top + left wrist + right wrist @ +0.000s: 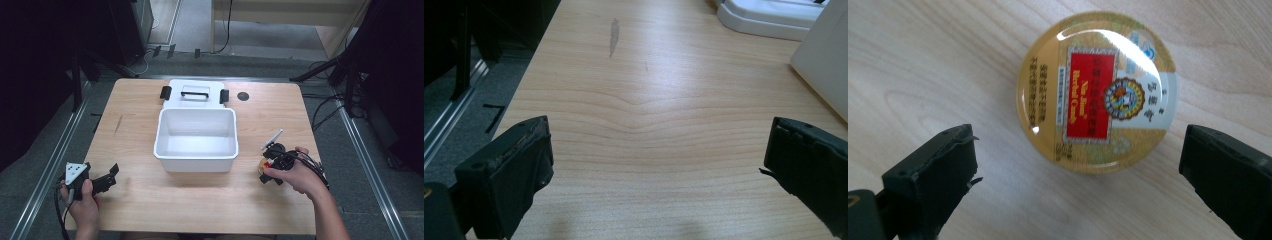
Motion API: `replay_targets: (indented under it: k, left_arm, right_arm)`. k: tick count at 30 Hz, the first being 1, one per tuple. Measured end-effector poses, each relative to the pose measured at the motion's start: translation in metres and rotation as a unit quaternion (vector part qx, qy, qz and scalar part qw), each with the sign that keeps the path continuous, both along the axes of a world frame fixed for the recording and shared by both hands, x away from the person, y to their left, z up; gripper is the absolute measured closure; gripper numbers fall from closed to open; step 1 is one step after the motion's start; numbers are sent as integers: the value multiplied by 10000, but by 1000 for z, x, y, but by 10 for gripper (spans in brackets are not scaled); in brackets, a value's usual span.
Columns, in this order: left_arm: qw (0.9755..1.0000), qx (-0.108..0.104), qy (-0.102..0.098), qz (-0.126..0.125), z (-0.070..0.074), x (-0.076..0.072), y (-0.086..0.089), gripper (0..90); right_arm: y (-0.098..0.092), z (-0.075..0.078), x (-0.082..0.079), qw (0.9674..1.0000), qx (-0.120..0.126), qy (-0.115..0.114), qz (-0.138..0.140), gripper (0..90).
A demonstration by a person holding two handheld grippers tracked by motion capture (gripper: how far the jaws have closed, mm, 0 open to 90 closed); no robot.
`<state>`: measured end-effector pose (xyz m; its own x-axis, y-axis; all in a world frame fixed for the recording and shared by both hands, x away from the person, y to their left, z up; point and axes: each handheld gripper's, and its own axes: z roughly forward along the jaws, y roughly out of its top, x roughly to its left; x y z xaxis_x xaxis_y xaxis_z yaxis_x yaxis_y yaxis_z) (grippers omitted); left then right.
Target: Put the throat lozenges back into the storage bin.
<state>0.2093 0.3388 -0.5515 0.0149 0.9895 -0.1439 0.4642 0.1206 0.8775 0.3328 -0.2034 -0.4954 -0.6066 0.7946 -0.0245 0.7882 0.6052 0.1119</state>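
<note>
The right gripper (pixel 1075 175) points down with jaws spread wide; a round yellow tin (pixel 1096 92) lies on the table (pixel 923 60) just beyond them. The left gripper (pixel 656 175) gapes over bare wood, a white bin (pixel 824 60) ahead to its right.

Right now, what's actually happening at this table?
A person sits at a wooden table with a gripper in each hand. The right gripper is open, pointed down over a round yellow tin with a red label, its fingers either side of it but not touching. The left gripper is open over bare wood. In the middle stands an empty white box, its lid lying behind it.
</note>
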Motion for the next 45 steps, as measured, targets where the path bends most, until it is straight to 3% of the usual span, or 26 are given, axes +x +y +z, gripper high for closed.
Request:
replay_targets:
  k: [4, 16, 21, 28, 31, 45]
  left_arm:
    - [10000, -6, 4, -7, 0, 0, 0, 0]
    - [10000, -9, -8, -22, 0, 1, -1, 0]
    - [10000, -14, -8, -28, 0, 1, 0, 0]
    - [10000, 1, -17, -24, 0, 1, -1, 0]
    - [10000, 48, -12, 9, 0, 1, -2, 51]
    - [10000, 55, -2, -53, 0, 1, -2, 15]
  right_arm:
    - [3, -5, 7, 9999, -13, 76, -153, 26]
    - [6, -12, 18, 9985, 54, 99, -539, 169]
    - [5, -12, 18, 9984, 98, 92, -556, 200]
    - [2, -6, 17, 9981, 188, 10, -579, 203]
    - [0, -2, 17, 9981, 233, -16, -577, 203]
    - [-4, 16, 17, 9972, 387, -190, -618, 203]
